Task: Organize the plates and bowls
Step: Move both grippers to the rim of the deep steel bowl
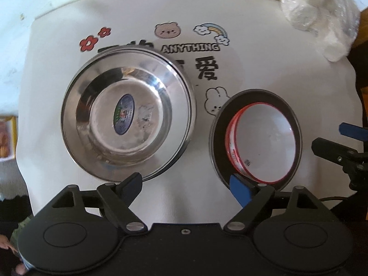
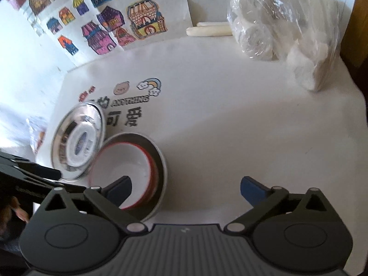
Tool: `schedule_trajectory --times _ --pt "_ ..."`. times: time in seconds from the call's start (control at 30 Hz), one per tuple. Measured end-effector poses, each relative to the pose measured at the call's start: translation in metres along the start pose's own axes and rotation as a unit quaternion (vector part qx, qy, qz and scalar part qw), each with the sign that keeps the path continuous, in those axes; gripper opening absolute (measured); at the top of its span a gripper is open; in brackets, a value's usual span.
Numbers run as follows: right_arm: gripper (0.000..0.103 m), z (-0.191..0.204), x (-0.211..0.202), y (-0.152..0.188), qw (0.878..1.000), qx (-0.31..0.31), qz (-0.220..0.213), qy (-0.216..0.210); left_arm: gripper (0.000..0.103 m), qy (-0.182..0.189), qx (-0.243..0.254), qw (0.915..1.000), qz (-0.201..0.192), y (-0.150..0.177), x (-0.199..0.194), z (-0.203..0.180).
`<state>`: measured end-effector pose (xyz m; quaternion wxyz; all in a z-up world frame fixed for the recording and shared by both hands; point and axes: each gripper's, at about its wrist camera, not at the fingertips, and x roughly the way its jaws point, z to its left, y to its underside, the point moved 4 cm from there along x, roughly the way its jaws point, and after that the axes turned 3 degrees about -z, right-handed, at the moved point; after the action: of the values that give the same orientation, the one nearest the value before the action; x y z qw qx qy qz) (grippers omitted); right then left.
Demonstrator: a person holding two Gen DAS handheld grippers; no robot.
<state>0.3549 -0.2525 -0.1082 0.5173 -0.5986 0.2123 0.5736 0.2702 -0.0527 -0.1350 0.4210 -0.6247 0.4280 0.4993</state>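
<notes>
A steel bowl (image 1: pixel 128 115) nested in a steel plate (image 1: pixel 184 147) sits on the white printed mat (image 1: pixel 253 64). To its right a red-rimmed white bowl (image 1: pixel 264 142) sits inside a dark plate (image 1: pixel 218 124). My left gripper (image 1: pixel 187 189) is open and empty, hovering just in front of both stacks. In the right wrist view the steel bowl (image 2: pixel 80 142) and the white bowl (image 2: pixel 124 170) in the dark plate (image 2: pixel 161 158) lie at the left. My right gripper (image 2: pixel 186 189) is open and empty, its left finger over the white bowl.
A clear plastic bag of white items (image 1: pixel 322 16) (image 2: pixel 283 23) and pale sticks (image 2: pixel 209 31) lie at the mat's far right. Coloured house drawings (image 2: pixel 103 20) cover the wall behind. The right gripper (image 1: pixel 345 149) shows at the right edge of the left wrist view.
</notes>
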Motion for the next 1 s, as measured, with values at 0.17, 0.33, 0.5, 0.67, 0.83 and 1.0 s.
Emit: schedule_trajectory --times 0.17,0.33,0.5,0.67,0.83,1.0 --pt "0.103 -0.006 0.005 -0.002 0.999 -0.029 0.011 0.021 0.087 -0.001 -0.012 0.9999 0.002 0.002 0.004 -0.002" --pt "0.103 -0.011 0.010 -0.003 0.999 -0.039 0.020 0.023 0.092 -0.006 -0.021 0.9998 0.001 0.005 0.009 -0.004" --pt "0.103 -0.014 0.014 -0.001 0.998 -0.055 0.033 0.024 0.097 -0.014 -0.038 0.9992 0.005 0.007 0.014 -0.002" --pt "0.103 -0.014 0.019 -0.001 0.997 -0.069 0.040 0.021 0.102 -0.012 -0.063 0.9979 0.009 0.010 0.018 0.003" --pt "0.103 -0.011 0.024 -0.006 0.995 -0.084 0.042 0.016 0.102 -0.017 -0.072 0.9972 0.009 0.009 0.019 0.004" --pt "0.103 -0.008 0.027 -0.008 0.994 -0.099 0.044 0.019 0.102 -0.025 -0.077 0.9967 0.004 0.009 0.018 0.004"
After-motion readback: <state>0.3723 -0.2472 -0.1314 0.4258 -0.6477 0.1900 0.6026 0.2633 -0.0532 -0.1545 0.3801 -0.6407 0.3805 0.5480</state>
